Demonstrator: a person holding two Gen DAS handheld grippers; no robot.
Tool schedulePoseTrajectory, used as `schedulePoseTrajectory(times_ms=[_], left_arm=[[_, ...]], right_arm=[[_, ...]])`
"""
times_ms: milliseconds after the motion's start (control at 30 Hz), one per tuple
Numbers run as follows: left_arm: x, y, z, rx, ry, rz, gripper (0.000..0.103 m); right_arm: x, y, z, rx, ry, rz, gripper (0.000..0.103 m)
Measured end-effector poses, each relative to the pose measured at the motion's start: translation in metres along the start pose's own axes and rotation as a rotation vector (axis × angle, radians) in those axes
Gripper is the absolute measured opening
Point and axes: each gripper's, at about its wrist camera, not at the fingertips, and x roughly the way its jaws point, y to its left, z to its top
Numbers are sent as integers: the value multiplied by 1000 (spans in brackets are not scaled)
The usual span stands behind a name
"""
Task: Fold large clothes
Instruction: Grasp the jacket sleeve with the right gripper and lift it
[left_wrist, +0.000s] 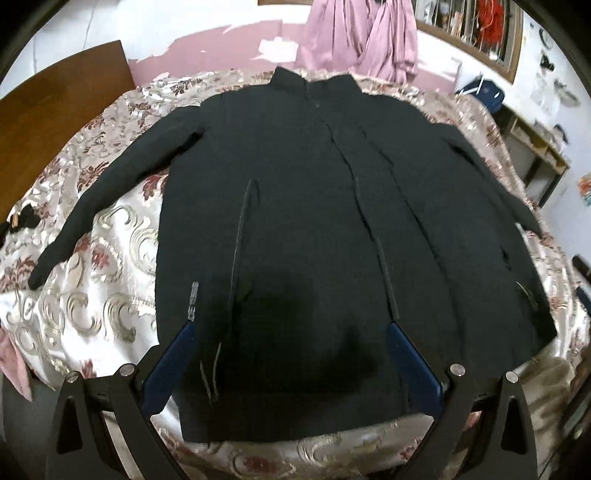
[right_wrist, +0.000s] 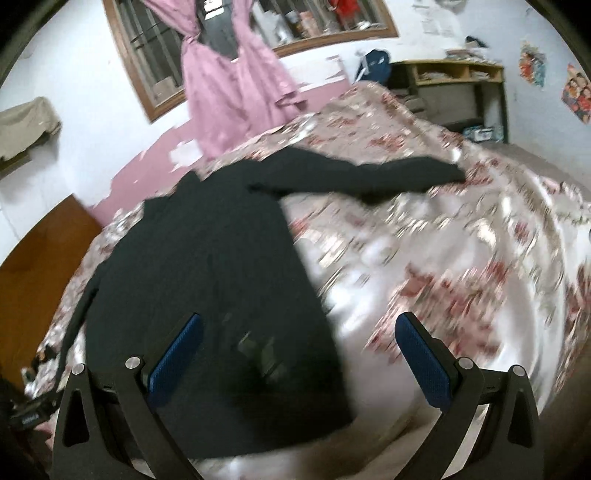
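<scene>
The left gripper (left_wrist: 291, 343) has its blue fingers (left_wrist: 170, 365) spread wide, holding nothing, above the bottom part of the black jacket (left_wrist: 295, 206). The right gripper (right_wrist: 301, 354) is spread wide too, empty, over the jacket's side edge. The jacket lies flat on the flowery bedspread (left_wrist: 96, 288), collar at 12 o'clock, one sleeve (left_wrist: 110, 192) reaching to 9 o'clock. The bedspread looks shiny and slippery, so I think a pinch could grab it too, or the jacket might slide and bunch up.
</scene>
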Motion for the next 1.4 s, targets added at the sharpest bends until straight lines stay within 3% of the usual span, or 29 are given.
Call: schedulePoseTrajectory(times_ms=[100,167,367,500,600,767,900,1033,1100,1167,1300,1400], left_arm=[[15,-11,21,11,29,8,103],[23,-21,41,-10,48,-26,103],[45,-59,105,-40,10,-103,103],[67,-98,153,20,-24,-123,102],[88,-129,182,81,-50,-139,102],[127,-171,217,115,-51,-195,102],[151,-195,239,93,-50,-335,101],[166,-214,258,68,-74,-350,101],[178,-225,265,80,-64,-334,101],[192,-237,269,95,-41,-305,101],[212,-259,266,178,1,-297,98],[225,-274,253,267,22,-227,98]], right_arm=[[27,-23,34,100,-3,-34,102],[56,-38,63,212,-16,-54,102],[141,-86,126,449,-31,-154,102],[191,-124,151,519,-58,-271,102],[221,-148,157,572,-51,-258,102],[261,-161,166,532,-22,-266,102],[296,-170,167,531,54,-241,102],[310,-173,167,513,65,-227,102],[309,-175,169,523,47,-206,97],[313,-175,172,526,40,-197,70],[317,-183,167,562,35,-172,56],[320,-191,166,595,43,-95,39]])
